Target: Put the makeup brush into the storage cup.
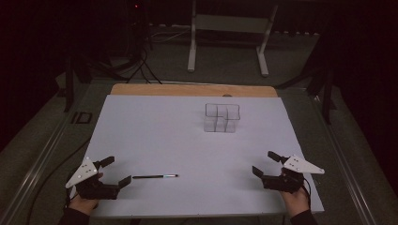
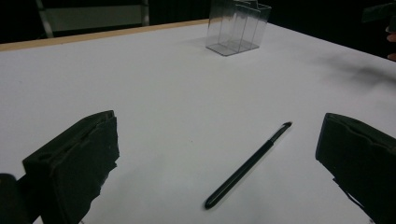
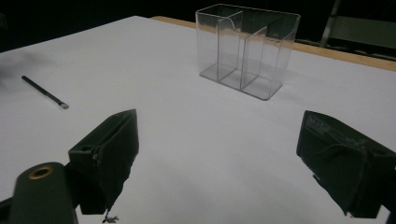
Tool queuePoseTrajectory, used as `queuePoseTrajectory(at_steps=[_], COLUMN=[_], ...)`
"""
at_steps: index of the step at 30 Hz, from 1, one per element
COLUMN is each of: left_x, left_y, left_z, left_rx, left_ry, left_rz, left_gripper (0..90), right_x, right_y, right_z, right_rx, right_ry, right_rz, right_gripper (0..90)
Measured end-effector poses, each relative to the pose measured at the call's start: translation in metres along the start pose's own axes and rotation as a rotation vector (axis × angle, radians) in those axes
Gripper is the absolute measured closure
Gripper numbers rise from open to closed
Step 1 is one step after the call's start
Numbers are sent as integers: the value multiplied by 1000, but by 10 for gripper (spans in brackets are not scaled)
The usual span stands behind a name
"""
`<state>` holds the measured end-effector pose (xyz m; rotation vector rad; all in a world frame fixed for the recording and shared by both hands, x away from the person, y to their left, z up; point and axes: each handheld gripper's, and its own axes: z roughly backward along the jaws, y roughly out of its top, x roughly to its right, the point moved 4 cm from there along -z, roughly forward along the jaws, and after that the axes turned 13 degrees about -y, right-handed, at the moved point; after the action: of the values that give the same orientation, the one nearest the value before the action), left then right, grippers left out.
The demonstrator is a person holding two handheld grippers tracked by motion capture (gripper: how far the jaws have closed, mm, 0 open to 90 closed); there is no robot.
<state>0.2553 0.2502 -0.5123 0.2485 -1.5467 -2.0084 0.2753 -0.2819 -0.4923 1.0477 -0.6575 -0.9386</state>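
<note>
No writing can be read anywhere. The left gripper [image 1: 114, 172] has its jaws spread wide and holds nothing; the thin black pen with a pale tip [image 1: 155, 176] lies flat on the white table sheet [image 1: 155, 136] just beyond them. The right gripper [image 1: 264, 163] is likewise spread and empty, low over the sheet, the clear plastic 3-compartment organiser [image 3: 247, 49] well ahead.

Open sheet, two small obstacles

From your left gripper [image 1: 114, 171], the thin pen [image 1: 155, 176] lies flat just at 3 o'clock, nothing between. The clear compartment box [image 1: 222, 117] stands at 1 o'clock, well apart, and at 11 o'clock from your right gripper [image 1: 265, 162]. The white table [image 1: 155, 131] between both grippers lies bare for passing.
</note>
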Motion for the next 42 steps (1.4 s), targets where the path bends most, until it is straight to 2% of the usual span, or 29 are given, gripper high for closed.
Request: queuePoseTrajectory(at_steps=[3,6,10,11,12,15,20,24,27,29,30,32,33,35,39,42], left_x=[-1,-2,-3,-2,-3,-4,-2,0,2,4,4,3,2,0,0,1], left_y=[0,-2,0,2,3,2,1,4,10,17,21,29,33,41,55,64], left_z=[1,0,1,4,5,6,3,3,5,6,6,8,9,10,10,9], left_rx=[9,6,26,58,70,74,42,50,36,3,-19,-46,-58,-85,-108,-128], left_ry=[-3,-24,-22,-22,-28,-27,-29,-39,-74,-103,-106,-102,-123,-136,-166,-199], left_rz=[14,62,64,65,74,84,59,47,53,80,79,66,66,50,-1,-16], left_gripper=[3,3,3,3,3,3,3,3,3,2,3,3,3,3,3,3], right_x=[0,-1,-2,-2,-3,-2,-3,-3,-3,-3,-3,-4,-4,-4,-5,-5], right_y=[0,1,1,1,1,1,1,1,1,2,2,2,2,2,2,2], right_z=[0,1,2,2,2,2,2,2,2,2,2,3,2,2,2,2], right_rx=[-2,-2,-2,-3,-2,-4,-4,0,0,0,0,3,3,0,-3,-4], right_ry=[0,-1,3,5,4,5,8,8,3,3,1,2,2,5,6,6], right_rz=[0,1,7,9,14,10,11,11,13,12,14,16,17,17,17,16], right_gripper=[130,131,132,132,132,132,132,132,132,132,132,132,132,132,132,133])
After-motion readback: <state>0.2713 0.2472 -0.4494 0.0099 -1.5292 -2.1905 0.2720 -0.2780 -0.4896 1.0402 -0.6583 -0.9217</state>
